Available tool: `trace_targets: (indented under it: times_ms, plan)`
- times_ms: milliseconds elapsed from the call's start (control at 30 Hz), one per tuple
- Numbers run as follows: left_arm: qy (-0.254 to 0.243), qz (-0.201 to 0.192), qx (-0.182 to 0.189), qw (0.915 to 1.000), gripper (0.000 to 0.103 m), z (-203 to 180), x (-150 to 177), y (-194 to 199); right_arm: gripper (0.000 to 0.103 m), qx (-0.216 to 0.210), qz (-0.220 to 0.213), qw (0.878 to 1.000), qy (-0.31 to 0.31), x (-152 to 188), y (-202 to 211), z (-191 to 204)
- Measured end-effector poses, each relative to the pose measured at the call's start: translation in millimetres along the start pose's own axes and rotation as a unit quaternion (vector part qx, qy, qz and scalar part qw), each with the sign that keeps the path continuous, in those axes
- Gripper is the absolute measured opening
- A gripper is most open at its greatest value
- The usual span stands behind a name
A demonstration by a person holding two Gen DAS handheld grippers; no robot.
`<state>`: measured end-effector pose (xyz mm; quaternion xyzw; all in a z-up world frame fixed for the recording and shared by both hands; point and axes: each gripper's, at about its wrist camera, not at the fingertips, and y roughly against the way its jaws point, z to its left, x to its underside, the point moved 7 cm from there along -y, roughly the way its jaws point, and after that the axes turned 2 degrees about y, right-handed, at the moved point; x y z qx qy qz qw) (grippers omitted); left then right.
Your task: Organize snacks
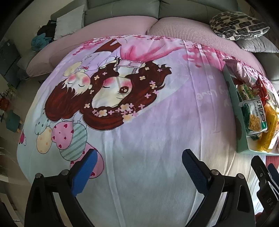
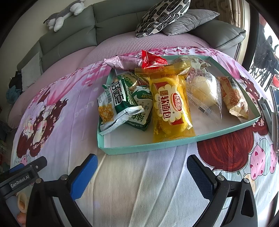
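A shallow teal box [image 2: 148, 147] lies on a cartoon-print cloth and holds several wrapped snacks. Among them are a yellow soft-bread pack [image 2: 171, 108], green biscuit packs [image 2: 116, 101], a red wrapper [image 2: 151, 61], a clear-wrapped bun [image 2: 204, 89] and an orange-printed pack [image 2: 232, 97]. A pink pack [image 2: 122, 62] rests on the far left corner. My right gripper [image 2: 142, 172] stands open just short of the box's near wall, empty. My left gripper [image 1: 137, 167] is open over bare cloth, with the box [image 1: 241, 138] off to its right.
A grey-green sofa [image 2: 69, 36] with a pink cover curves behind the cloth. A patterned cushion [image 2: 162, 15] and a grey cushion [image 2: 190, 21] lie at its back. A plush toy [image 2: 62, 15] sits on the backrest. A dark tablet-like object [image 2: 274, 108] lies at the far right.
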<state>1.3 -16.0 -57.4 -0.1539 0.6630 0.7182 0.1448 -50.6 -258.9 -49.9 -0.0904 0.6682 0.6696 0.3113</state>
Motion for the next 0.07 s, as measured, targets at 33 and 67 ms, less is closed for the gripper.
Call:
trace_targets:
  times_ms: [33, 67]
  plan:
    - [0.002, 0.001, 0.000, 1.0000, 0.098, -0.4, 0.1, -0.2, 0.103, 0.000, 0.000, 1.000, 0.000, 0.0, -0.1, 0.0]
    - [0.004, 0.003, 0.002, 1.0000, 0.098, 0.0, 0.3, -1.0, 0.103, 0.000, 0.000, 1.000, 0.000, 0.0, -0.1, 0.0]
